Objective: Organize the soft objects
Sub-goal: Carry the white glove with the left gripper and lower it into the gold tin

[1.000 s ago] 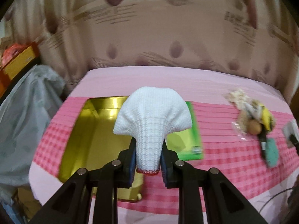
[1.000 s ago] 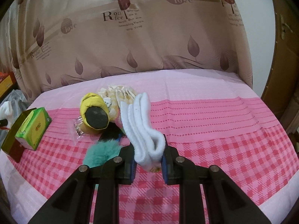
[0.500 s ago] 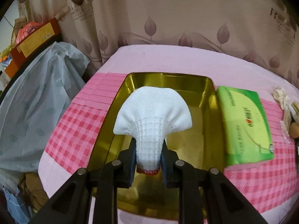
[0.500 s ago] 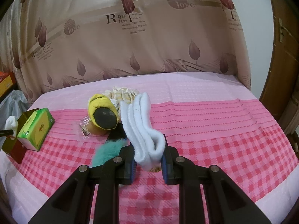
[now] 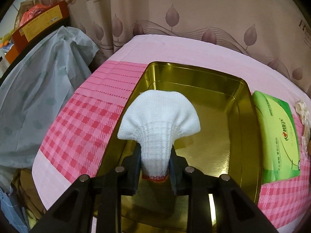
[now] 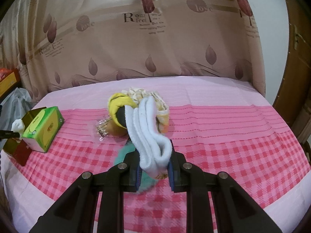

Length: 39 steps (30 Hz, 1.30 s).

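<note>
My left gripper (image 5: pixel 155 157) is shut on a white knitted sock (image 5: pixel 159 120) with a red cuff edge and holds it above the open gold tin (image 5: pixel 243 104). My right gripper (image 6: pixel 154 161) is shut on a folded white sock (image 6: pixel 147 128), held above the pink checked cloth. Behind it lies a pile of soft things: a yellow and black sock ball (image 6: pixel 118 106), a cream patterned cloth (image 6: pixel 143 95) and a teal fluffy item (image 6: pixel 124 151). The left gripper and its sock (image 6: pixel 17 126) show at the far left of the right wrist view.
A green tissue pack (image 5: pixel 278 141) lies right of the tin and also shows in the right wrist view (image 6: pixel 44 128). A grey plastic bag (image 5: pixel 38 89) and boxes (image 5: pixel 37 23) stand left of the table. A curtain hangs behind. A clear wrapper (image 6: pixel 101 128) lies by the pile.
My left gripper has moved left and closer over the gold tin with the white sock in it. My right gripper has lifted slightly with its folded sock.
</note>
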Available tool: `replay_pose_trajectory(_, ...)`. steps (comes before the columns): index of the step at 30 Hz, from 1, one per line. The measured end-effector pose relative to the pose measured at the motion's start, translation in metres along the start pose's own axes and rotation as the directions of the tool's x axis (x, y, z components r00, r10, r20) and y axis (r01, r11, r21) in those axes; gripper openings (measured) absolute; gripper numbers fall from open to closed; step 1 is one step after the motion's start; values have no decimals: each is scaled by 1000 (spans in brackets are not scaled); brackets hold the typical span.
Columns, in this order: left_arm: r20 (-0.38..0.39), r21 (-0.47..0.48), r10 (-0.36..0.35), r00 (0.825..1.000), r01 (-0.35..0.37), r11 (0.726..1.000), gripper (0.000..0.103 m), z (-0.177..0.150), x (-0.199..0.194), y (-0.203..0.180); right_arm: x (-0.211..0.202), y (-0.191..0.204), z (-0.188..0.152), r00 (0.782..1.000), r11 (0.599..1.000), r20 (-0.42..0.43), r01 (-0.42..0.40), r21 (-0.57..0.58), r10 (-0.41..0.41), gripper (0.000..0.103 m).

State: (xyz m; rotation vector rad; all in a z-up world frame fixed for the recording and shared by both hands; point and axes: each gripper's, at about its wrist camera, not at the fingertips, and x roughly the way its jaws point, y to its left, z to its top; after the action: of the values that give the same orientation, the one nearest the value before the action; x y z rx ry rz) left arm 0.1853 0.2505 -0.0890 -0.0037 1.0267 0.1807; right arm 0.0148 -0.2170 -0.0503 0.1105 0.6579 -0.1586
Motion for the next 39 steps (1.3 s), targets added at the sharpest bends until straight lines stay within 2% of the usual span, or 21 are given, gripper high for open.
replay_pose_trajectory(4,0,13,1,1000,-1,1000,33,-2,-3,-4,-10,8,3,999,1000,33,-14,-8,14,19)
replay_pose_trajectory(8,27,13,9,1000,-9,1000,49,-4,-12,-4,-15,19,1,999,999,39,-35,-26,36,19)
replay_pose_trajectory(11,45,7,0,999,0,1000,53,-5,-20,-2,-16,29,0,998,998,35,-55,-43,56,19)
replay_pose_trajectory(16,81,-12,1,997,0,1000,54,-7,-33,0,-20,48,-2,995,993,33,-92,-71,94,19)
replay_pose_trajectory(25,145,-37,33,989,-28,999,55,-20,-63,5,-15,95,-12,978,966,-33,-206,-156,204,19)
replay_pose_trajectory(33,166,-116,81,983,-62,991,55,-31,-85,29,-11,146,-18,937,912,-115,-347,-220,329,19)
replay_pose_trajectory(39,146,-204,98,985,-67,977,55,-42,-93,58,-8,199,-23,892,847,-185,-450,-281,413,19)
